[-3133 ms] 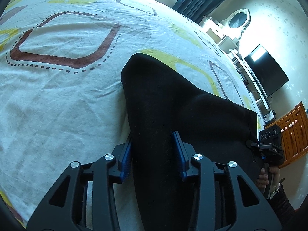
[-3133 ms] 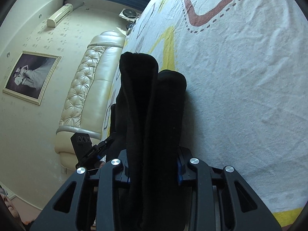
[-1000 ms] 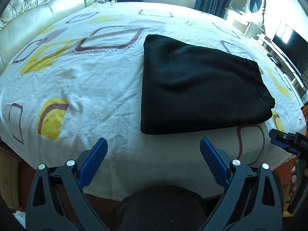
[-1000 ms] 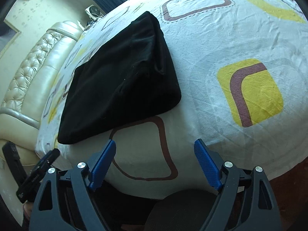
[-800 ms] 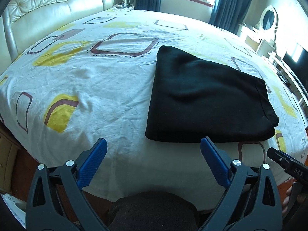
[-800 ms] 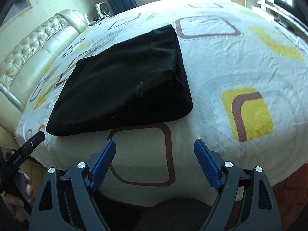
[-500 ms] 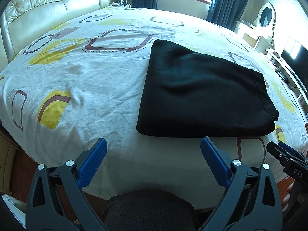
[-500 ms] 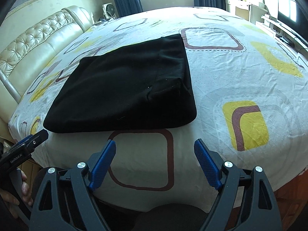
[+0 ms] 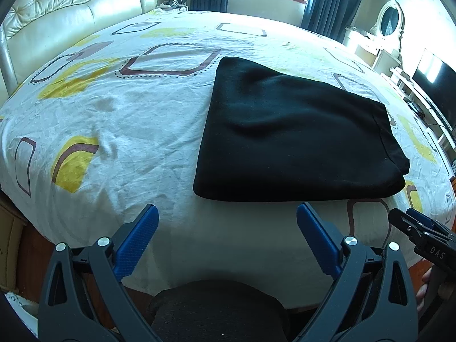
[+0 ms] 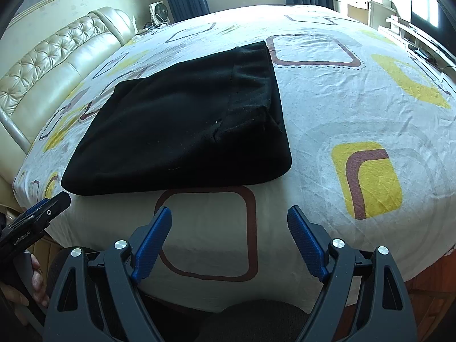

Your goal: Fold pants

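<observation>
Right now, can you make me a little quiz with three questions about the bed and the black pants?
1. True or false: the left tool is squeezing the pants.
2. What do the pants lie on? A) the bed sheet B) the headboard C) the floor
3. Fill in: both tools, left and right, are wide ____.

Key:
1. False. It is held apart from the pants, near the bed's edge.
2. A, the bed sheet.
3. open
</observation>
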Demonstrator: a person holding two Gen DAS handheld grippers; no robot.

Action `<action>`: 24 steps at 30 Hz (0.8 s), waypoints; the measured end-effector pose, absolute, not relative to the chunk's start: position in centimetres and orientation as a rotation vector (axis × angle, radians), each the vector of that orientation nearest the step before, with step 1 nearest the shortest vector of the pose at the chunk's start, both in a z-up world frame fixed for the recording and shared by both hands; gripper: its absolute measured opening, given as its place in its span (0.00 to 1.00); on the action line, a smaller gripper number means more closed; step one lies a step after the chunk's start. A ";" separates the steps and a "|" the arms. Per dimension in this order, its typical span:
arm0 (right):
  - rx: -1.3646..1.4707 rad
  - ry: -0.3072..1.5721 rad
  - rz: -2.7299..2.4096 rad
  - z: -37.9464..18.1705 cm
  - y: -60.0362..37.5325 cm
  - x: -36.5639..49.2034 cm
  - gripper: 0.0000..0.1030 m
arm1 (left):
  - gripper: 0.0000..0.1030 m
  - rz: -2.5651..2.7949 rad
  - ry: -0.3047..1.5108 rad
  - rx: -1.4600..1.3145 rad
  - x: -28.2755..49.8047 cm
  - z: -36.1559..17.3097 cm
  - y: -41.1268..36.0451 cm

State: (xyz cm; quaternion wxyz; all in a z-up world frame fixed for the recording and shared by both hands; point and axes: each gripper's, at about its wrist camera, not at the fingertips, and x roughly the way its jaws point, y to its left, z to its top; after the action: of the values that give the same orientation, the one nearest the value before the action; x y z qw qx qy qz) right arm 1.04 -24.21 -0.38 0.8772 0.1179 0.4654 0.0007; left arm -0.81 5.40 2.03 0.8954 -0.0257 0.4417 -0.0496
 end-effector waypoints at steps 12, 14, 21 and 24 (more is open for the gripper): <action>0.260 0.983 0.001 -0.7 -24.3 0.9 0.80 | 0.95 -0.107 0.905 -0.040 -1.1 2.3 5.0; 0.261 0.984 -0.001 -0.7 -24.4 0.9 0.80 | 0.95 -0.108 0.901 -0.036 -1.2 2.4 5.0; 0.273 0.998 0.000 -1.1 -24.5 0.8 0.80 | 0.95 -0.109 0.892 -0.029 -1.3 2.6 4.8; 0.272 0.996 0.001 -1.1 -24.4 0.8 0.80 | 0.95 -0.112 0.888 -0.028 -1.4 2.7 4.8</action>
State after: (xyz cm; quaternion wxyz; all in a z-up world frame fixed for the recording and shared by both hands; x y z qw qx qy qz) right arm 0.79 -24.38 -1.08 0.8697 0.1302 0.4761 0.0006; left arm -1.36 4.79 2.70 0.9014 -0.0137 0.4293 -0.0543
